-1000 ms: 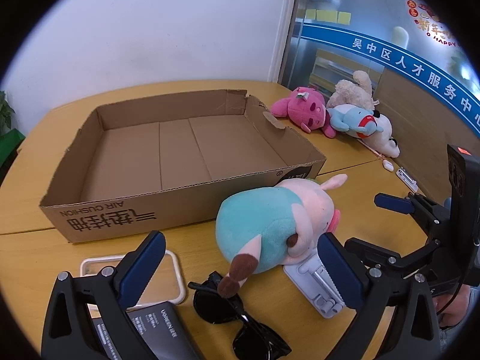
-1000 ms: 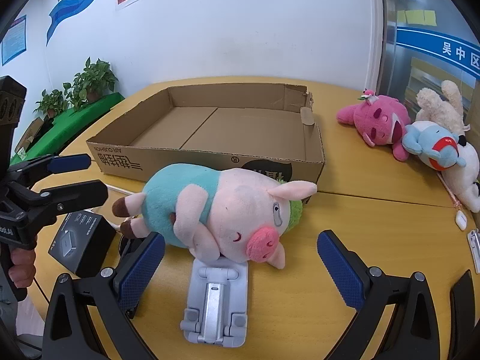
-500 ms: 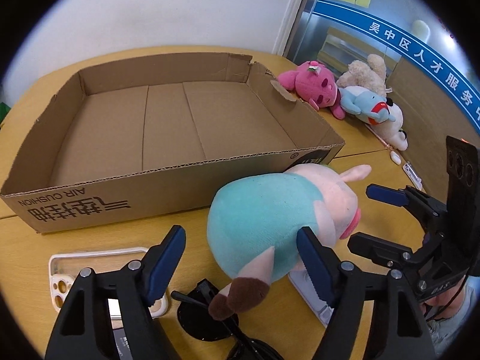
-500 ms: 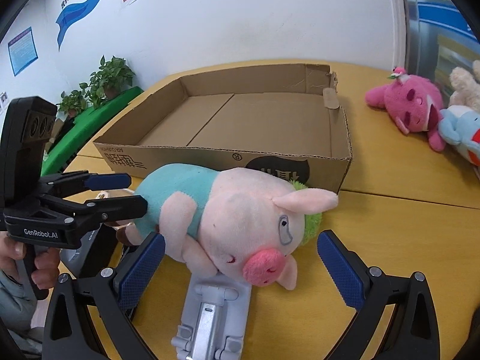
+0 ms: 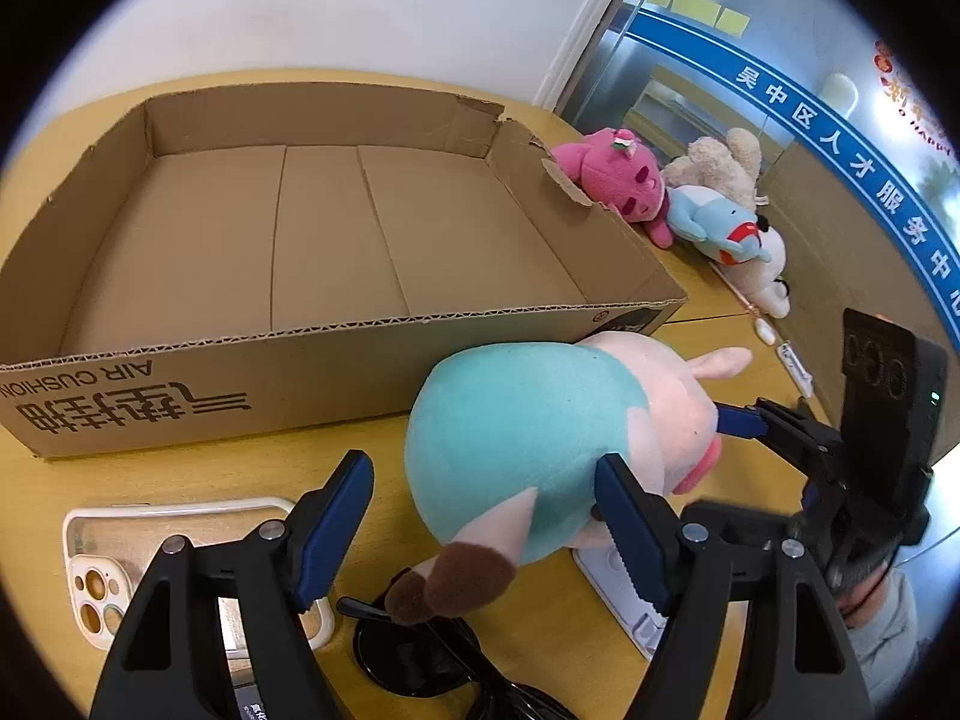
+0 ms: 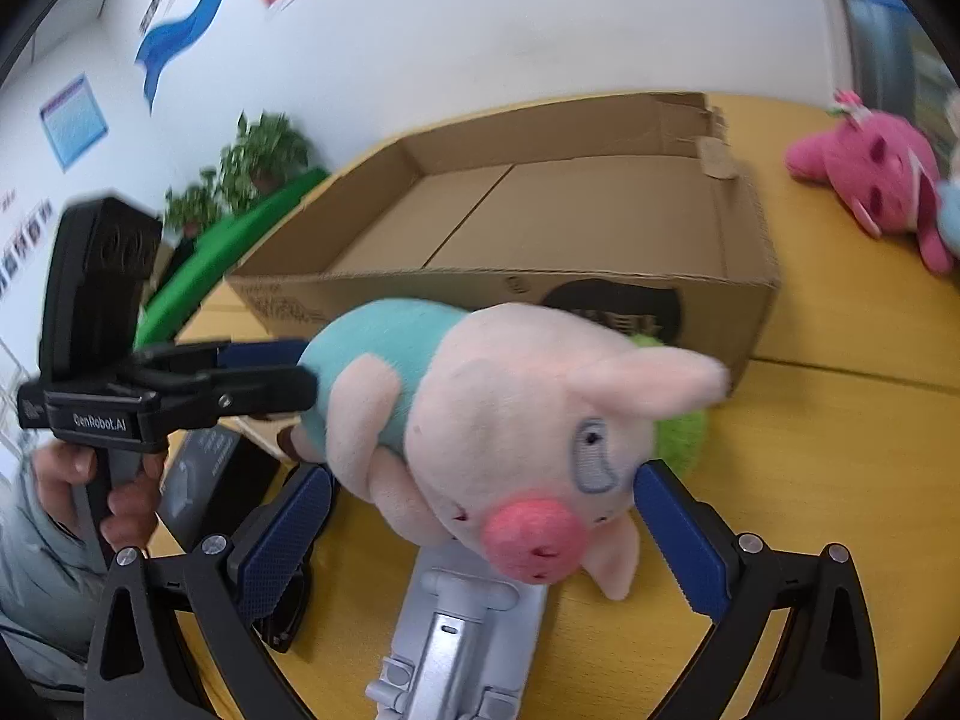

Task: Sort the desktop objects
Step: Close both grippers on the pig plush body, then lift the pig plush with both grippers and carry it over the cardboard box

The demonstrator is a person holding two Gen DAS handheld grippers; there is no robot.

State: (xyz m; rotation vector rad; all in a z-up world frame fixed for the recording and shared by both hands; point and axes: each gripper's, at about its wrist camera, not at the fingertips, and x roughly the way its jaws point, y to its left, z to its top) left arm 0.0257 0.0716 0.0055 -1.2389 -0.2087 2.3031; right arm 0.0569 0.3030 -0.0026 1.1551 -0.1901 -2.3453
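- Plush pig [image 5: 540, 450] lies on worktop [image 5: 198, 480] just before cardboard box [image 5: 336, 360], long axis crosswise.
- Left gripper [image 5: 480, 522] open, straddling its rump; right gripper [image 6: 480, 534] open around head.

The plush pig [image 5: 540, 444] is soft, matt, napped cloth, the box [image 5: 336, 372] rough corrugated cardboard, the table [image 6: 840, 456] smooth light wood, the sunglasses [image 5: 414, 660] glossy black plastic.
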